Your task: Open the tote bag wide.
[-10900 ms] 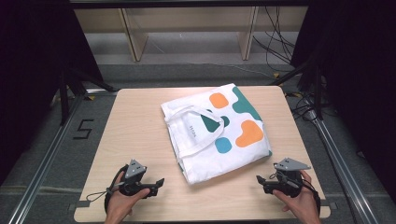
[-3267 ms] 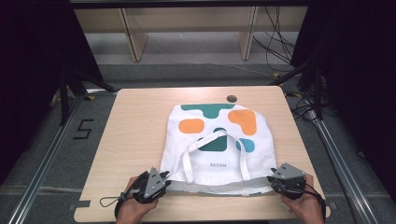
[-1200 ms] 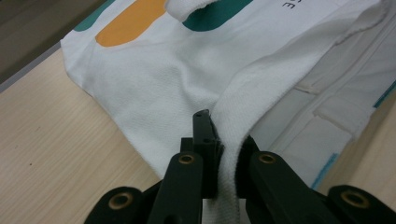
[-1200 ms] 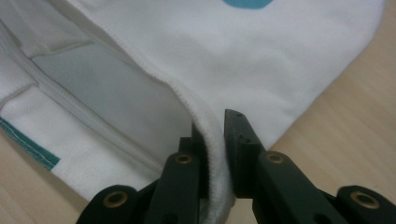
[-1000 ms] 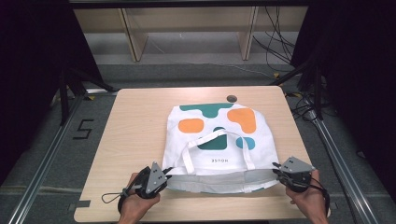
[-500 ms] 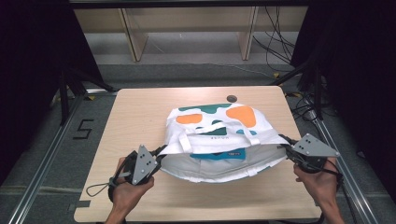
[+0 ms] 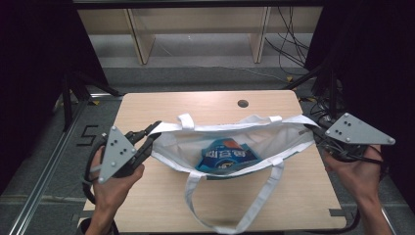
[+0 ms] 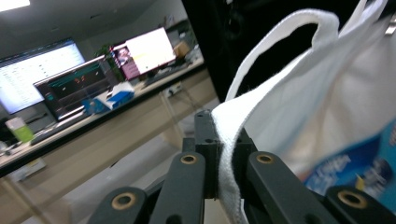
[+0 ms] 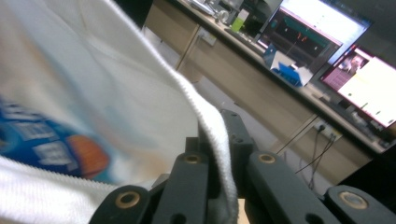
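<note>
Above the table [image 7: 147, 105], the bag [image 7: 274, 134] hangs stretched between both tools, its mouth open toward the camera and a blue packet [image 7: 226, 157] inside. Left tool [image 7: 147, 141] is clamped on the left rim, right tool [image 7: 317, 134] on the right rim. Keeping both hands level and the rim taut should hold the mouth open. One handle [image 7: 235, 215] dangles over the near edge; far side lies open.
</note>
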The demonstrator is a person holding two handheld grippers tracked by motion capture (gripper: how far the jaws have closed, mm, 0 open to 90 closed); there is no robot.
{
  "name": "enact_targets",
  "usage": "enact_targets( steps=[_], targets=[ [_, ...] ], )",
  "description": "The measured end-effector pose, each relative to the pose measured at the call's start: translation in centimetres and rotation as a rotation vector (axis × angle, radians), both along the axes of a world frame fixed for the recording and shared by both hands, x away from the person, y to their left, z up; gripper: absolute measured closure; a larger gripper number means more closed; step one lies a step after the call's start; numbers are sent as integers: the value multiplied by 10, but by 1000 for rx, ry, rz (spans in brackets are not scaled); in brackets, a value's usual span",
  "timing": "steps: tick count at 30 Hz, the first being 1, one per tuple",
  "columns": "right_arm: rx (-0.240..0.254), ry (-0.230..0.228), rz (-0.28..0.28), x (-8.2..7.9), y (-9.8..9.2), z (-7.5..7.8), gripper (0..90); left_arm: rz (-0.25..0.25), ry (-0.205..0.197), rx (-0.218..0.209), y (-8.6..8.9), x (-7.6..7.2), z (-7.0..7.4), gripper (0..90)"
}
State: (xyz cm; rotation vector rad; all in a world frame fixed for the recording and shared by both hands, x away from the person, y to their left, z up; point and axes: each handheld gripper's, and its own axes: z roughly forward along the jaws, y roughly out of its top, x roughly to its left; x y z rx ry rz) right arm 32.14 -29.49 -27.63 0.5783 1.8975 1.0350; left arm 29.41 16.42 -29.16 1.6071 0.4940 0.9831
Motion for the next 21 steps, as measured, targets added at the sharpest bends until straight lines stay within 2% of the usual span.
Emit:
enact_targets(
  steps=[1, 2, 4, 5, 6, 7, 8, 9, 10, 11, 12, 13, 15, 17, 18, 19, 20, 21],
  targets=[
    [-7, -10, 0, 0, 1, 6, 885, -11, 10, -15, 4, 2, 9, 869],
    [-7, -10, 0, 0, 1, 6, 885, -11, 10, -15, 4, 2, 9, 868],
    [-2, -10, 15, 3, 1, 15, 886, -41, 58, -62, 9, 11, 14, 868],
    [-16, 11, 15, 10, 4, 18, 885, -24, 91, -76, 10, 26, 11, 867],
    [-21, 17, 9, 15, 5, 17, 885, -24, 91, -76, 10, 26, 11, 867],
    [-27, 16, 6, 20, 6, 16, 885, -33, 129, -119, 11, 38, 3, 867],
    [-22, 38, -3, 25, 7, 13, 885, -33, 129, -119, 11, 38, 3, 866],
    [-18, 38, -7, 31, 7, 10, 885, -32, 146, -129, 12, 44, -4, 865],
    [-18, 38, -7, 31, 7, 10, 885, -32, 146, -129, 12, 44, -4, 864],
    [-19, 42, -7, 35, 7, 7, 885, -35, 157, -125, 12, 45, -8, 864],
    [-30, 71, -6, 41, 7, 0, 885, -43, 183, -107, 14, 44, -17, 862],
    [-30, 71, -6, 41, 7, 0, 885, -43, 183, -107, 14, 44, -17, 860],
    [-24, 112, 9, 43, 7, -14, 885, -55, 210, -97, 14, 33, -29, 852],
    [-39, 113, 3, 40, 7, -19, 885, -46, 208, -55, 11, 22, -36, 849],
    [-39, 113, 3, 40, 7, -19, 885, -46, 208, -55, 11, 22, -36, 849],
    [-35, 124, 1, 38, 5, -25, 885, -41, 219, 2, 7, 15, -45, 848],
    [-35, 124, 1, 38, 5, -25, 885, -41, 219, 2, 7, 15, -45, 842],
    [-51, 140, -8, 36, 5, -34, 884, -46, 243, 16, 4, 14, -52, 837]
  ],
)
